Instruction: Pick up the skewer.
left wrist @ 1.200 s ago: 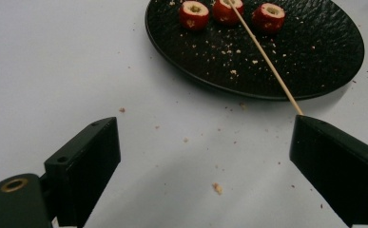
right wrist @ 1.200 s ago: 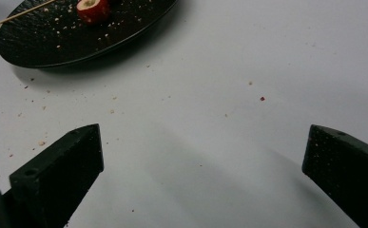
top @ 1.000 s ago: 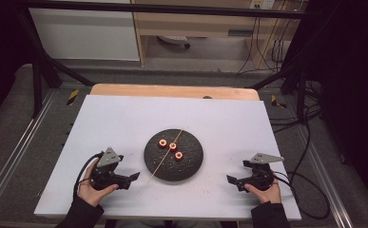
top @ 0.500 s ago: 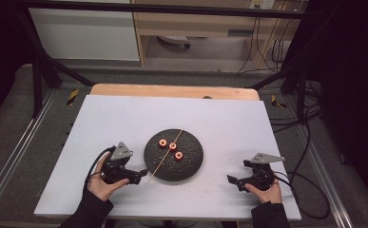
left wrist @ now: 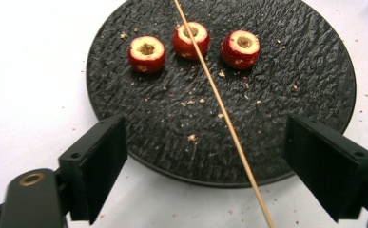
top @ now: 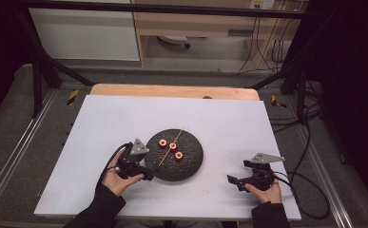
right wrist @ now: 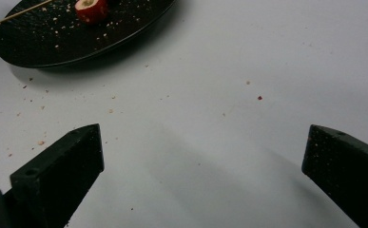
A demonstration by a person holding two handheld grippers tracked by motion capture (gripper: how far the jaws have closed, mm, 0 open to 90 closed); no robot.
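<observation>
A round black textured plate (top: pixel 191 164) lies mid-table with three cored red fruit pieces (top: pixel 172 146) and a thin wooden skewer (top: pixel 169 148) laid slantwise across it. In the left gripper view the fruit pieces (left wrist: pixel 190 39) line the plate's (left wrist: pixel 295 71) far part, and the skewer (left wrist: pixel 229 128) runs down between the jaws. My left gripper (left wrist: pixel 215 175) is open at the plate's near-left rim, the left gripper (top: pixel 146 168) just touching that edge in the high view. My right gripper (top: pixel 236 173) rests open on the table right of the plate; the right gripper (right wrist: pixel 203 175) holds nothing.
The white table top (top: pixel 124 118) carries scattered crumbs around the plate (right wrist: pixel 77 42). A wooden strip (top: pixel 172 90) runs along the far edge. Cables (top: pixel 305 180) trail off the table's right side, with a dark frame and shelving behind.
My left gripper has moved right and forward from the table's front left up to the plate's rim. The right gripper has stayed put.
</observation>
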